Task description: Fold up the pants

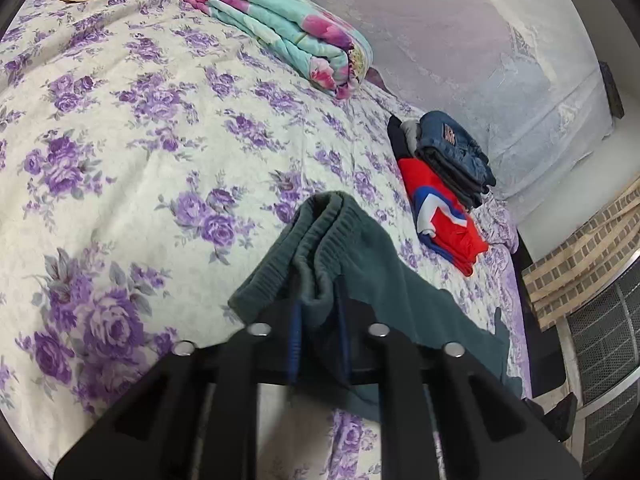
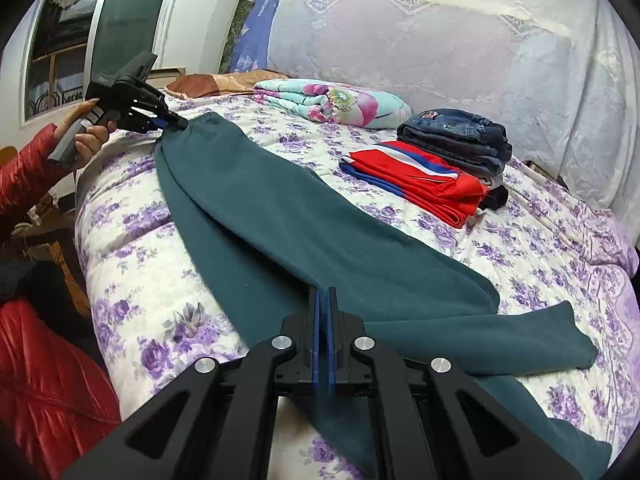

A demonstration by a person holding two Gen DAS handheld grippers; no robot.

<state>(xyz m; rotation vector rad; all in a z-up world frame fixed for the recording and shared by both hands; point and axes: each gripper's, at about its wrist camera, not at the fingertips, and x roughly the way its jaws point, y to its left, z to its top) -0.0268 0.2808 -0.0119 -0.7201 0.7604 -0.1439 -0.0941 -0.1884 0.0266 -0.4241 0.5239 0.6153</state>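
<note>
Dark teal pants (image 2: 280, 216) lie stretched lengthwise on the bed, one leg end bent back at the right (image 2: 540, 340). My left gripper (image 1: 318, 296) is shut on the bunched ribbed waistband (image 1: 332, 224), which fills the space between its blue pads. The right wrist view shows the same left gripper (image 2: 178, 122) at the pants' far end, held by a hand (image 2: 90, 136) in a red sleeve. My right gripper (image 2: 324, 296) is shut, its pads pinching the near edge of the pants at about mid-length.
The bed has a purple floral cover (image 2: 132, 280). Beyond the pants lie a folded red, white and blue garment (image 2: 416, 180) with folded jeans (image 2: 460, 132) on it, and a folded floral quilt (image 2: 332, 102). A lace-draped surface (image 2: 440, 40) stands behind the bed. A grille (image 1: 600, 340) stands past the bed's edge.
</note>
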